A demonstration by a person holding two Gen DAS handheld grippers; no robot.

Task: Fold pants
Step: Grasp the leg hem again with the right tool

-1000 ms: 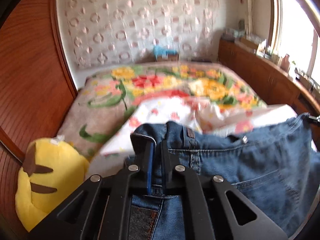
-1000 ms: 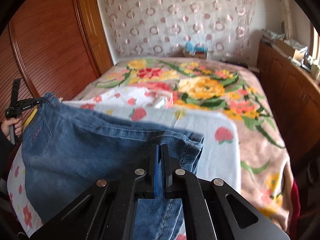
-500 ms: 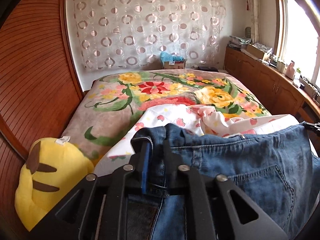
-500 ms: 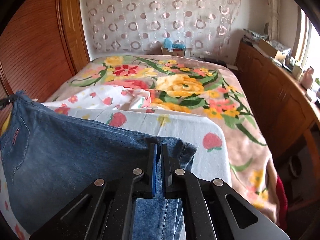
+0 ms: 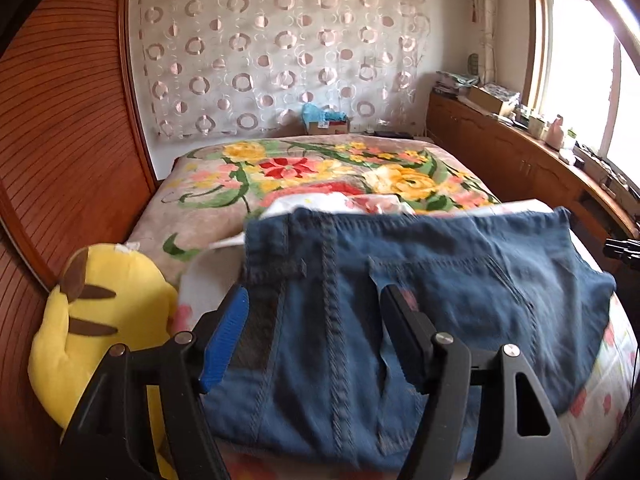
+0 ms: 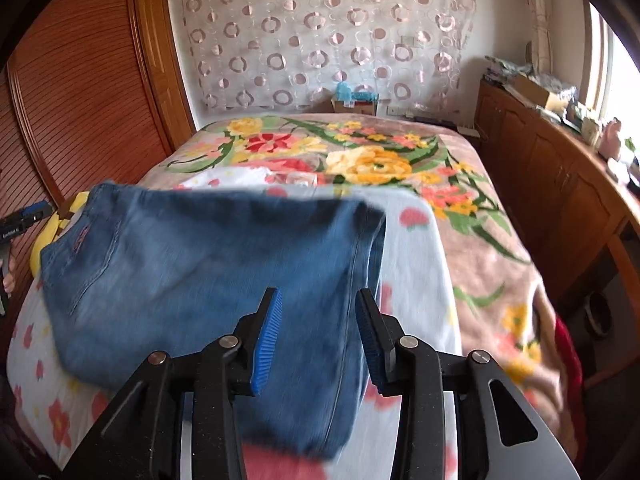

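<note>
The blue denim pants lie folded on a white flowered sheet at the near end of the bed; they also show in the right wrist view. My left gripper is open, its fingers spread over the pants' left edge and holding nothing. My right gripper is open too, its blue pads on either side of the pants' right edge, not gripping. The cloth is blurred by motion.
A yellow plush toy lies at the bed's left edge beside the wooden wardrobe. A floral blanket covers the bed. A wooden cabinet with clutter runs along the right wall under the window.
Both grippers were shut on the waistband of the held-up pants; both have now opened and let go. The pants have dropped onto the sheet.
</note>
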